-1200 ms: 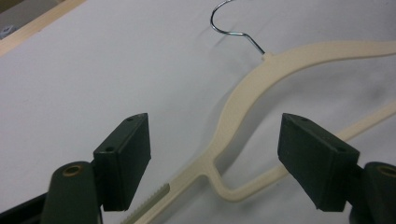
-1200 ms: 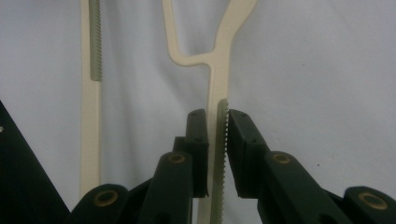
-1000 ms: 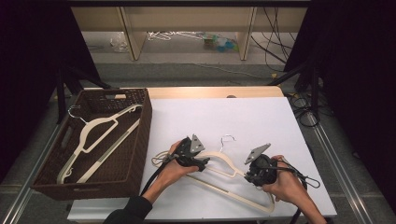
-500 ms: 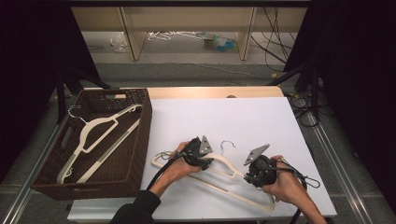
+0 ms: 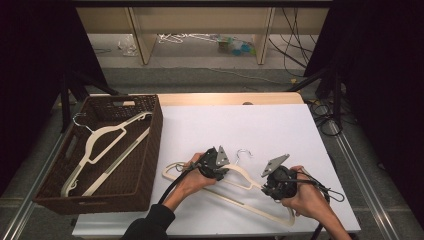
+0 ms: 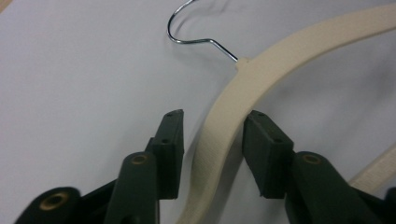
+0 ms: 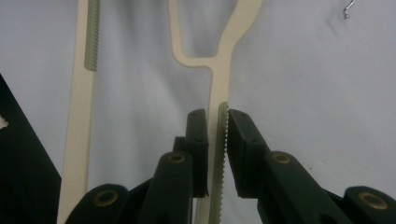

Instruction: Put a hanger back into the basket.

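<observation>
A cream hanger (image 5: 235, 187) is seen lying on the white surface (image 5: 260, 130), right of the wicker basket (image 5: 145, 150). Its right arm is clamped by the right hand-held gripper (image 7: 217, 123). The left hand-held gripper (image 6: 212, 133) has just been closing astride its shoulder below the hook (image 6: 196, 28); one pad is touching, the other is apart.

No text, label, brand or number can be read anywhere.
</observation>
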Available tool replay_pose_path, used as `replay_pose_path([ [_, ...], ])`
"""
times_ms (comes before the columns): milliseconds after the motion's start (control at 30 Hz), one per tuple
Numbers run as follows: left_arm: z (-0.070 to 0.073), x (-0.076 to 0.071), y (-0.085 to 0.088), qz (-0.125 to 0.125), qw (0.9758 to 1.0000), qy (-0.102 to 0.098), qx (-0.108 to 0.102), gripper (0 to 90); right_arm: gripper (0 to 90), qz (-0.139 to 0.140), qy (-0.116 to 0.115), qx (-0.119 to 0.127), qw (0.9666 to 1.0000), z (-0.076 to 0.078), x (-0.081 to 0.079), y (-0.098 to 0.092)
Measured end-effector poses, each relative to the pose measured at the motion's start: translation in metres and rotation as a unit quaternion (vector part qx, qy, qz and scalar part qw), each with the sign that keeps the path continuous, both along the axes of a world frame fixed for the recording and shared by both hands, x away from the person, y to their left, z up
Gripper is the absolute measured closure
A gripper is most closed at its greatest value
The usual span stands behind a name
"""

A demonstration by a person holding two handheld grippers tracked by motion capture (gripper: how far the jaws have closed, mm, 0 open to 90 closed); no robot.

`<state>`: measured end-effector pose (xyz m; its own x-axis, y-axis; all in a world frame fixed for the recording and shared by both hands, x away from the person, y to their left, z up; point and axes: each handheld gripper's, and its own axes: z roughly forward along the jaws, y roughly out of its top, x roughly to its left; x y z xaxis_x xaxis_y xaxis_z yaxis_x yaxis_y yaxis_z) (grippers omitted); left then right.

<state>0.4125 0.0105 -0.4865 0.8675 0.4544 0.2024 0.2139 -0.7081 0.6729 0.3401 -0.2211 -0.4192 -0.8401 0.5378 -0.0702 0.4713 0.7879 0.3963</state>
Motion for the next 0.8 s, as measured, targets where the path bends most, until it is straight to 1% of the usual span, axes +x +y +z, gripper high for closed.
replay_pose_path([
  [33,0.000,0.000,0.000,0.003,1.0000,-0.002,0.001,63.9,79.2,0.001,0.002,0.001,1.0000,0.000,0.000,0.000],
  [100,0.000,0.001,0.001,-0.004,1.0000,0.001,0.001,64.7,79.1,0.001,-0.001,-0.002,1.0000,-0.001,0.000,0.000],
  [167,0.001,0.000,0.002,-0.005,1.0000,0.002,0.004,65.5,79.1,0.002,-0.003,-0.003,1.0000,-0.003,0.000,0.000],
  [200,0.002,-0.001,0.003,-0.008,1.0000,0.000,0.005,66.1,79.2,0.002,0.000,-0.006,1.0000,-0.003,0.000,0.000],
  [267,0.007,-0.002,0.005,-0.011,0.9999,-0.008,0.005,67.3,79.1,0.002,-0.001,-0.006,1.0000,-0.004,0.001,-0.001],
  [300,0.010,-0.003,0.006,-0.013,0.9999,-0.010,0.001,67.6,79.2,0.001,-0.003,-0.006,1.0000,-0.005,0.002,-0.002],
  [367,0.016,-0.006,0.010,-0.022,0.9996,-0.018,0.000,68.3,79.3,0.001,-0.003,-0.009,1.0000,-0.006,0.003,-0.004],
  [467,0.025,-0.012,0.015,-0.036,0.9988,-0.033,0.010,69.8,79.4,0.001,-0.001,-0.004,1.0000,-0.008,0.004,-0.005],
  [500,0.028,-0.015,0.017,-0.040,0.9982,-0.041,0.014,70.3,79.6,0.003,-0.001,-0.001,1.0000,-0.010,0.004,-0.006],
  [600,0.034,-0.024,0.023,-0.049,0.9970,-0.057,0.018,71.5,79.2,0.008,-0.005,0.006,0.9999,-0.011,0.006,-0.007],
  [633,0.035,-0.026,0.025,-0.050,0.9970,-0.058,0.015,72.0,78.4,0.008,-0.006,0.011,0.9999,-0.010,0.006,-0.007],
  [667,0.037,-0.028,0.028,-0.049,0.9970,-0.059,0.005,72.4,75.9,0.010,-0.014,0.018,0.9997,-0.009,0.007,-0.007],
  [700,0.038,-0.030,0.029,-0.049,0.9968,-0.063,0.000,72.6,73.6,0.001,-0.023,0.034,0.9992,-0.009,0.007,-0.008],
  [733,0.041,-0.032,0.031,-0.050,0.9966,-0.066,-0.005,72.8,72.2,0.003,-0.021,0.039,0.9990,-0.010,0.009,-0.008],
  [767,0.043,-0.035,0.032,-0.052,0.9964,-0.066,-0.013,72.9,70.4,0.002,-0.025,0.040,0.9989,-0.011,0.009,-0.008],
  [800,0.045,-0.037,0.033,-0.055,0.9961,-0.068,-0.015,73.0,70.4,0.005,-0.030,0.043,0.9986,-0.012,0.009,-0.007],
])
